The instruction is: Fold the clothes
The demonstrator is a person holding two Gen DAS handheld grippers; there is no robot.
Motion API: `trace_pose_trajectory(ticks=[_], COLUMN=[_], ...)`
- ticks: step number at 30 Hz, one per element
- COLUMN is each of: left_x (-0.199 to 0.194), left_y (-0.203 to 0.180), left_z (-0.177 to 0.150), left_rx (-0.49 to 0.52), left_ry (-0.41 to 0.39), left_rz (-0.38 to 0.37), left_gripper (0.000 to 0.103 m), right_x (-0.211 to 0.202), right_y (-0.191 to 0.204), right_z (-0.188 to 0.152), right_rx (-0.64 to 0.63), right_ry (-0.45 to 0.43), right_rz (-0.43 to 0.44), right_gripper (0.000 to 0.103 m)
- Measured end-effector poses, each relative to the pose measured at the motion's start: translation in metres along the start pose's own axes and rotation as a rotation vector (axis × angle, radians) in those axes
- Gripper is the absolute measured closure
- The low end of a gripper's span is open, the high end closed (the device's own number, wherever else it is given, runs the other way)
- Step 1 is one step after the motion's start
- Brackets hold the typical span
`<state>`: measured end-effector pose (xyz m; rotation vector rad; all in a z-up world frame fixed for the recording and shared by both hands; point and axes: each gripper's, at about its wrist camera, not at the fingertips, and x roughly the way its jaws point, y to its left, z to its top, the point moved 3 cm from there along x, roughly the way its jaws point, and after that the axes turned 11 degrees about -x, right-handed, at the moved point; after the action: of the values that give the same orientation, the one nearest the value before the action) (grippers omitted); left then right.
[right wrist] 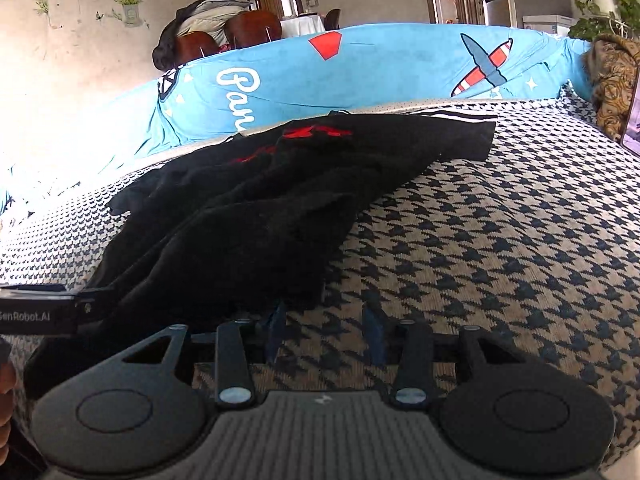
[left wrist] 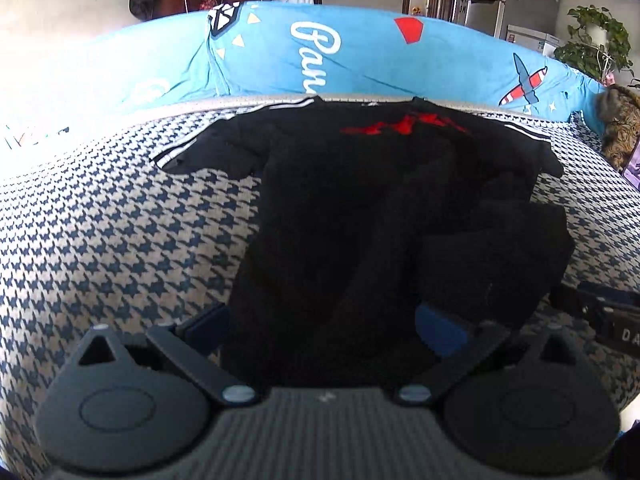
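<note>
Black cloth, a T-shirt (left wrist: 360,200) with red print near the collar and white stripes along the sleeves, lay on the houndstooth cover (left wrist: 100,240) of a sofa or bed, its collar toward the blue printed sheet (left wrist: 360,52) behind; both sleeves were spread outward, while the lower right part of the body was bunched and doubled over on itself, so the garment was neither flat nor neatly folded. That state would fit a shirt being laid out for folding or one with a fold partly made; the pictures did not settle which.

At the hem, the left gripper (left wrist: 324,324) hovered with its fingers spread wide, one blue pad on either side of the dark fabric, holding nothing that could be seen; the right gripper (right wrist: 326,332) sat just beside the shirt's near right corner, its fingers parted over bare houndstooth, also empty.

Several things could have gone wrong from there, I judged; the soft knit was likely to slip or drag, so a pinch on only the top layer of the bunched part would have pulled it further askew; a grip taken too deep might have caught the cover beneath as well; black on black hid the hem's true edge, so either gripper might have closed on a wrinkle rather than the corner.
</note>
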<state>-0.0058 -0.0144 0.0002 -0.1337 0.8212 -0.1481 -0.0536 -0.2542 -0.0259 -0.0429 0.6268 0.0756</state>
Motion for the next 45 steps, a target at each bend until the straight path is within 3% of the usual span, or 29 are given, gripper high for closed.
trace_pose_trajectory(ticks=[9,16,18,21,25,31,35,41,45], left_x=[0.011,0.011,0.010,0.010,0.012,0.012,0.009,0.005,0.003], left_y=[0.014,0.013,0.013,0.012,0.012,0.015,0.018,0.018,0.029], left_z=[-0.001,-0.004,-0.004,-0.004,-0.004,-0.002,-0.004,-0.007,-0.006], left_rx=[-0.079,-0.043,-0.040,-0.040,-0.037,-0.043,-0.043,-0.025,-0.073], left_ry=[0.040,0.033,0.032,0.032,0.033,0.036,0.038,0.032,0.030], left_rz=[0.038,0.069,0.072,0.072,0.074,0.070,0.078,0.095,0.133], left_gripper=[0.000,0.000,0.000,0.000,0.000,0.000,0.000,0.000,0.000], right_x=[0.018,0.028,0.028,0.025,0.007,-0.045,-0.064,-0.077,-0.082], right_y=[0.006,0.013,0.012,0.012,0.013,0.014,0.006,-0.015,-0.023], right_z=[0.007,0.010,0.011,0.013,0.017,0.024,0.014,0.003,-0.002], right_rx=[-0.004,-0.041,-0.033,-0.023,-0.051,-0.153,-0.119,-0.006,0.045], right_ry=[-0.047,-0.069,-0.070,-0.074,-0.119,-0.243,-0.250,-0.206,-0.188], right_rz=[0.019,-0.009,-0.006,-0.009,-0.082,-0.273,-0.353,-0.351,-0.346], right_gripper=[0.060,0.061,0.080,0.090,0.093,0.096,0.096,0.096,0.095])
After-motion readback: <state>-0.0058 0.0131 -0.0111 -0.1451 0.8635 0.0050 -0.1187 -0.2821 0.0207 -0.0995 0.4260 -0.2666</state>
